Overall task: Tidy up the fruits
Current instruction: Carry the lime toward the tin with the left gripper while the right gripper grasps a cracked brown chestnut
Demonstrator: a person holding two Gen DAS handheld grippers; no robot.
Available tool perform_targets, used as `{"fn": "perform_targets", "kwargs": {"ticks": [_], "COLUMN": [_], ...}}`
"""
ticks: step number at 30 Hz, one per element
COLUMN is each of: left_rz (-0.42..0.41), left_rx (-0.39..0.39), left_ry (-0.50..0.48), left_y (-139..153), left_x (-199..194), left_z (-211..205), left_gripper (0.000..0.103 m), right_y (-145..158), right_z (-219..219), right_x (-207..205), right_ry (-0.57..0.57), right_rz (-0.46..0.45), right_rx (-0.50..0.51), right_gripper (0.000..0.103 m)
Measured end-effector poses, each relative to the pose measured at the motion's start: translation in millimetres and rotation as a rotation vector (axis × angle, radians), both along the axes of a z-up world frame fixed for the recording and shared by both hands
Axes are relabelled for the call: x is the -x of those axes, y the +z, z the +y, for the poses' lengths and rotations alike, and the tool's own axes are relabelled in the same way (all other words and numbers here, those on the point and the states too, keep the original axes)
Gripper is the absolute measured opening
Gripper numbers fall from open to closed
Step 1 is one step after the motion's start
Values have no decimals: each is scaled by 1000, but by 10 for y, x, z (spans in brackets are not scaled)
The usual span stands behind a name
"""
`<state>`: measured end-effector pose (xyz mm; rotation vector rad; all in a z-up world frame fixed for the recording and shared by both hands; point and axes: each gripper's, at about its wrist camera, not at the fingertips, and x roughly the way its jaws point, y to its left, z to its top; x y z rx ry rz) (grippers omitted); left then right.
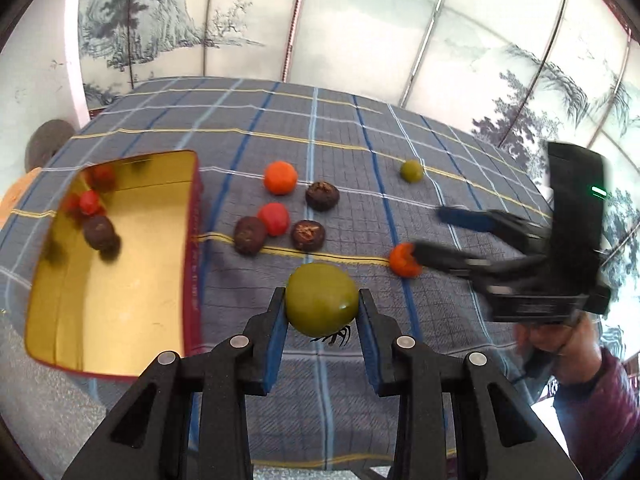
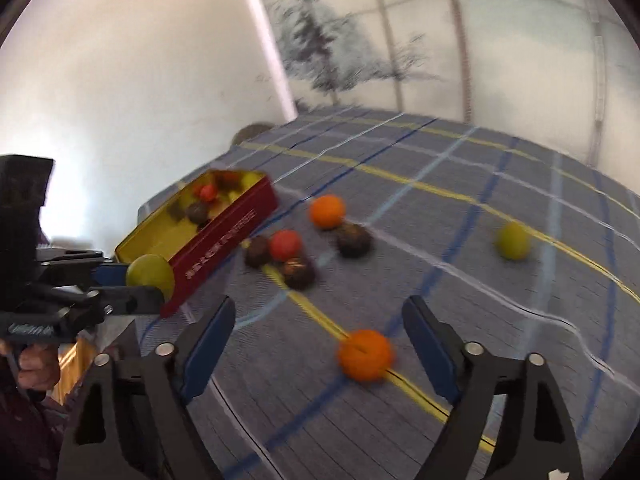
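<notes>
The large green fruit (image 1: 322, 299) sits clamped between the blue pads of the left tool (image 1: 322, 312), lifted clear of the checked cloth (image 1: 400, 140) on the bench, just beside the near corner of the red tin (image 1: 191, 248) with the gold inside. A red fruit and a dark one lie in that tin. The right tool (image 2: 318, 344) stands wide, its pads apart on either side of an orange fruit (image 2: 365, 354) resting on the cloth, not pressing it. Farther back lie another orange fruit (image 2: 327, 211), a red one (image 2: 285, 245), three dark brown ones and a small green fruit (image 2: 513, 241), well apart.
</notes>
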<state>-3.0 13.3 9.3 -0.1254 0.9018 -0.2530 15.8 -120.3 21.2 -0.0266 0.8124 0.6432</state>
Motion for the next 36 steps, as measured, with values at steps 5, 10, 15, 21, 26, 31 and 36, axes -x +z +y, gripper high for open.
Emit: {"fn": "perform_targets", "kwargs": {"ticks": [5,10,15,21,26,31,36], "left_rz": [-4,1,2,-8,-1,-3,-23], "left_rx": [20,40,57,53,47,24,-26], "left_ry": [30,52,74,104,149,218,283], "left_y": [27,26,21,31,11,-8,-29], "left_x": [87,126,133,184,203,207,159], "left_z": [205,362,468,588,767,1049,1325], "left_gripper": [35,35,35,35,35,35,35], "right_y": [-339,-512,-601,-542,-529,-568,-570], "right_z": [585,813,919,855,742,686,658], "right_x": [-279,-461,-615,-419,-76,17,21], "right_ry": [69,82,88,62,16,-10,-29], "right_rz": [69,85,100,101,87,78,80], "right_rx": [114,196,250,220,153,137,134], "right_gripper": [70,65,50,32,32,32,32]}}
